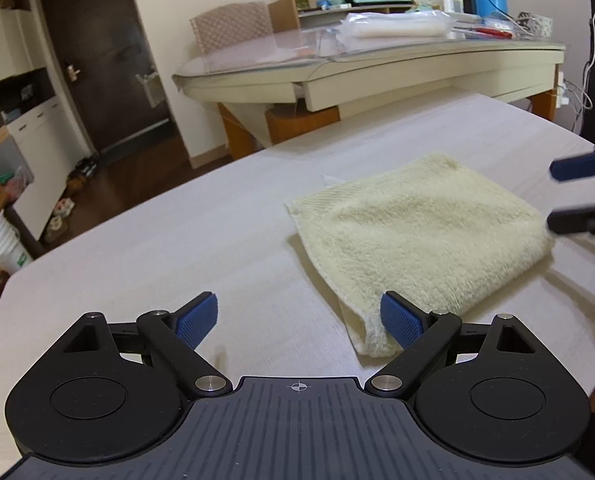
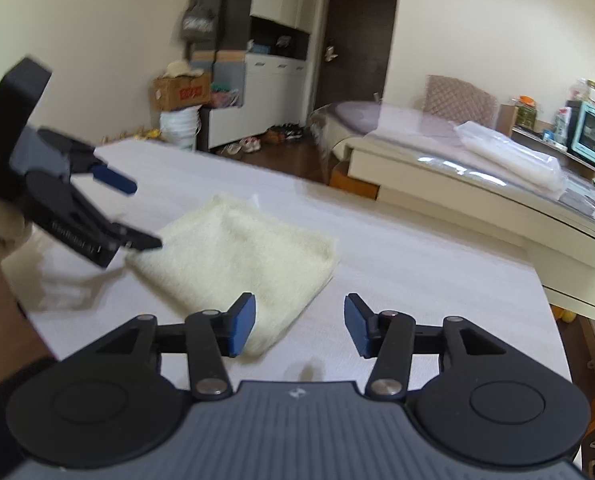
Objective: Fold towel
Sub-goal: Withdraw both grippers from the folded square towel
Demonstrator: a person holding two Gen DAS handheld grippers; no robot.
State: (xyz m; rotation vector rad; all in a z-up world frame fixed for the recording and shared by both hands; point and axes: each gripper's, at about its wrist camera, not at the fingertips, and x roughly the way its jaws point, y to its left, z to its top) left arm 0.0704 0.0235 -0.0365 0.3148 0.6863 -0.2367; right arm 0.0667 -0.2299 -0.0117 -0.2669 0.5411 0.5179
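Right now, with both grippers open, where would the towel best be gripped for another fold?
Probably the loose corner nearest the left gripper: on the towel that flap hangs past the folded stack and lies thin on the table, so come in low from the near side. The right gripper could take the near corner by its left pad. The rounded folded edges look too thick.

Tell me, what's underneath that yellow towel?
The folded towel lies on the pale table. Only its own layers show at the edges; anything beneath them is covered.
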